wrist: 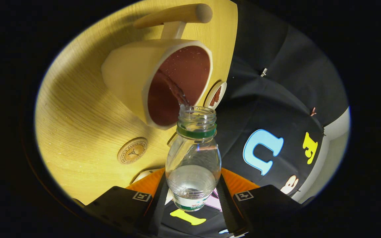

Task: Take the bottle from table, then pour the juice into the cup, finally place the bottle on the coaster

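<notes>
My gripper point(192, 198) is shut on a clear plastic bottle point(193, 165) with a green neck ring, held between the fingers and tipped over toward the cup. The bottle looks nearly drained. A thin stream of dark red juice point(177, 92) runs from its open mouth into the cream cup point(134, 72). The cup stands on the wooden table point(78, 115) just beyond the bottle's mouth and holds dark red juice point(177, 86). A round wooden coaster point(132, 151) with a printed ring lies on the table nearer the fingers than the cup.
A wooden handle or peg point(177, 15) juts out past the cup. A second small round disc point(215, 95) lies by the table's edge beside the cup. The black cloth wall point(276, 99) hangs past that edge.
</notes>
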The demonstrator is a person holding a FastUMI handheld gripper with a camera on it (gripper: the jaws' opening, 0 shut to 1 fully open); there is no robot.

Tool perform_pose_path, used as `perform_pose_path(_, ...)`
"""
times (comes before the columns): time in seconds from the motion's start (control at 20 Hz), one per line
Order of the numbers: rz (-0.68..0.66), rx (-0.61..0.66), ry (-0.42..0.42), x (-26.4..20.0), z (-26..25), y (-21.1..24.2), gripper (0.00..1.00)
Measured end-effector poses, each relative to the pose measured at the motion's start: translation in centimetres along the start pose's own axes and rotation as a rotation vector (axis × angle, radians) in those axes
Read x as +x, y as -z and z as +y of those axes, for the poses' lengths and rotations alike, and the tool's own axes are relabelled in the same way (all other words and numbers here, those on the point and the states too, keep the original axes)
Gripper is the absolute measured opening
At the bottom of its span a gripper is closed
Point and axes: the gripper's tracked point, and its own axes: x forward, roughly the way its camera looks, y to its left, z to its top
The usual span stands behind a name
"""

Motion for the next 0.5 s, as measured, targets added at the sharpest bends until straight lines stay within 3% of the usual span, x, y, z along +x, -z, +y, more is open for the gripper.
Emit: perform_pose_path(0.5,-0.036,-0.076,0.053,0.2,-1.6,-0.4,0.76)
